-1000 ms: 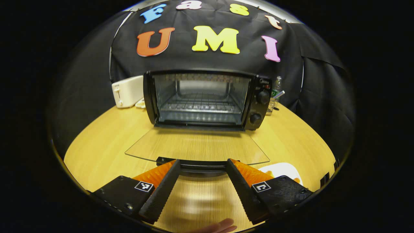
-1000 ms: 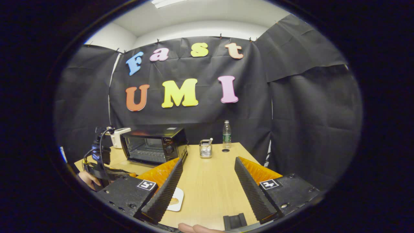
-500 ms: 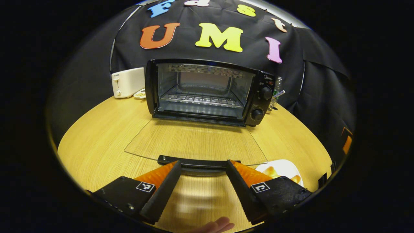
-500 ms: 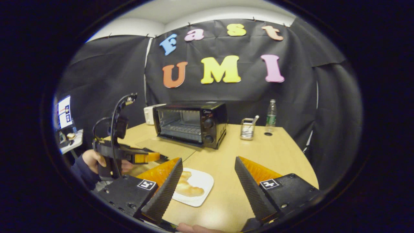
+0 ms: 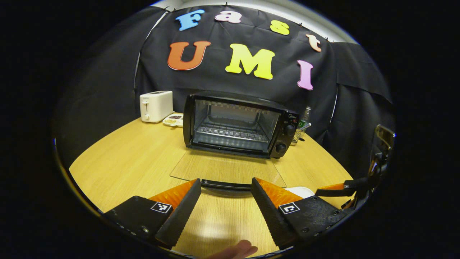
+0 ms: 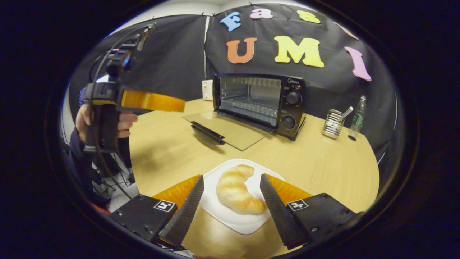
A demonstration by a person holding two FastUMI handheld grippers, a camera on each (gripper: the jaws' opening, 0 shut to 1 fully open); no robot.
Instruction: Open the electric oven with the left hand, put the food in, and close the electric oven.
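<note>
The black electric oven (image 5: 237, 126) stands at the back of the table with its glass door (image 5: 226, 169) folded flat and its rack bare. My left gripper (image 5: 225, 181) is open, held just short of the door's handle (image 5: 226, 185) without touching it. In the right gripper view, a croissant (image 6: 235, 189) lies on a white plate (image 6: 244, 225) in front of the oven (image 6: 262, 102). My right gripper (image 6: 231, 177) is open, with one finger on each side of the croissant and neither pressing on it. The left gripper (image 6: 181, 105) hangs above the table, held by a hand (image 6: 122, 122).
A white toaster (image 5: 155, 105) and a small dish (image 5: 172, 119) sit left of the oven. A wire holder (image 6: 333, 123) and a water bottle (image 6: 357, 117) stand to its right. The wooden table (image 5: 125, 158) has bare room left of the door.
My left gripper has drawn back and risen away from the open door. My right gripper has swung down over the plate, so the croissant now lies between its fingers.
</note>
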